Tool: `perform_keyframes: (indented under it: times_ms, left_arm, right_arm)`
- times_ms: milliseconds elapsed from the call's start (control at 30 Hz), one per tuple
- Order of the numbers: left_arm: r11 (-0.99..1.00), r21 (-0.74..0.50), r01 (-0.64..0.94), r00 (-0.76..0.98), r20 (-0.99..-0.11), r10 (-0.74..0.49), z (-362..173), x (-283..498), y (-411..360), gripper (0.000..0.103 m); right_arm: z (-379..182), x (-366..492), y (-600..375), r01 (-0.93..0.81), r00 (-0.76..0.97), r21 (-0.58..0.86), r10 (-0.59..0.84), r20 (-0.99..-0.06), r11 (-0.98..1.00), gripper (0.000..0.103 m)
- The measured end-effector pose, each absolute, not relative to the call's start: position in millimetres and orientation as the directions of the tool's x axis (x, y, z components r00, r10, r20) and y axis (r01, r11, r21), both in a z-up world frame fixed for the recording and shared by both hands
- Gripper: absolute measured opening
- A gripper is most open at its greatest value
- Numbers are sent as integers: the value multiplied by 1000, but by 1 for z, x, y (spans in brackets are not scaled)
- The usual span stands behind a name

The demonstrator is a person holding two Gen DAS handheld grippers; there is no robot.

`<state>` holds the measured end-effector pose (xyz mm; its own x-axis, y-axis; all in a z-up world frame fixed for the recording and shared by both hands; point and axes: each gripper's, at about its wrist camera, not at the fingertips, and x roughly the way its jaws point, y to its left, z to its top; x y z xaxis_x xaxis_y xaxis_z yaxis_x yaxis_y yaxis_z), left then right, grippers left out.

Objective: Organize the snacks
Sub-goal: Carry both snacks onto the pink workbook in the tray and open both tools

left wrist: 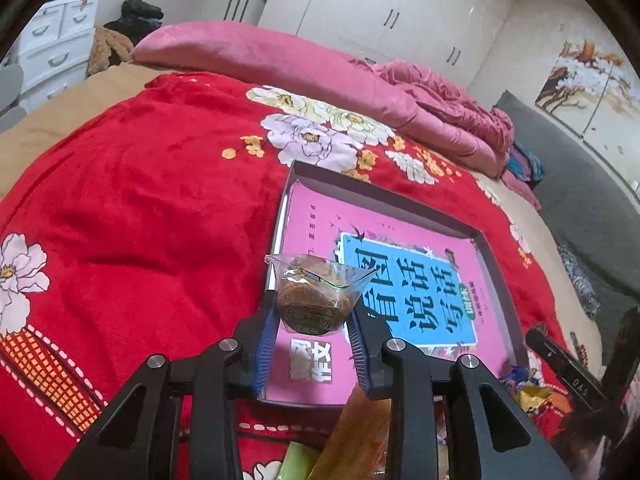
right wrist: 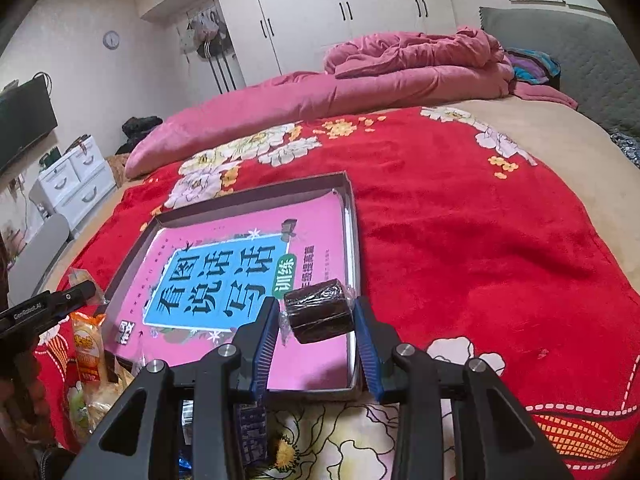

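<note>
A shallow grey tray [left wrist: 384, 196] with a pink and blue book cover lying in it rests on the red flowered blanket. My left gripper [left wrist: 312, 312] is shut on a round brown cake in a clear wrapper [left wrist: 308, 300], held above the tray's near left part. In the right wrist view, my right gripper [right wrist: 318, 314] is shut on a dark brown wrapped cake [right wrist: 318, 314] above the near right corner of the tray [right wrist: 248, 196]. The other gripper's black body [right wrist: 48, 308] shows at the left edge of that view.
Several wrapped snacks [right wrist: 90, 356] lie piled on the blanket at the tray's near left; some [left wrist: 528, 392] also show in the left wrist view. A rolled pink quilt [right wrist: 320, 92] lies across the bed behind the tray. White drawers [right wrist: 76, 184] stand beside the bed.
</note>
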<state>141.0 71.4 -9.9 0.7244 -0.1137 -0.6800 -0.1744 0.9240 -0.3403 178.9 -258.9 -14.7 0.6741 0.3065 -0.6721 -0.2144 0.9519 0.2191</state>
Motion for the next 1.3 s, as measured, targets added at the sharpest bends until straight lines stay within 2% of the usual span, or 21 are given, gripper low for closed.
perform_keyframes:
  times_ms: [667,867,1067,1300]
  left_arm:
    - [925,-340,-167,685,-716,-139,-21,146,69,34]
    - [926,-339,-168,682,-718,-139,-21,145,68,35]
    - [926,-338,-170,680,-720,-138,-22,146,69,35]
    - [922,-343,-180,676,-724,-137,-24,147,71,37]
  right_arm:
    - [-23,178,-252,-236,644,142,264,-718,961,39]
    - [-19,178,-251,-259,644,185,313,-698,948,39]
    - [-31,185,-242,-261,593,193,315,-741,946,40]
    - [-31,185,-241,-256,595,193,312,-740,947,40]
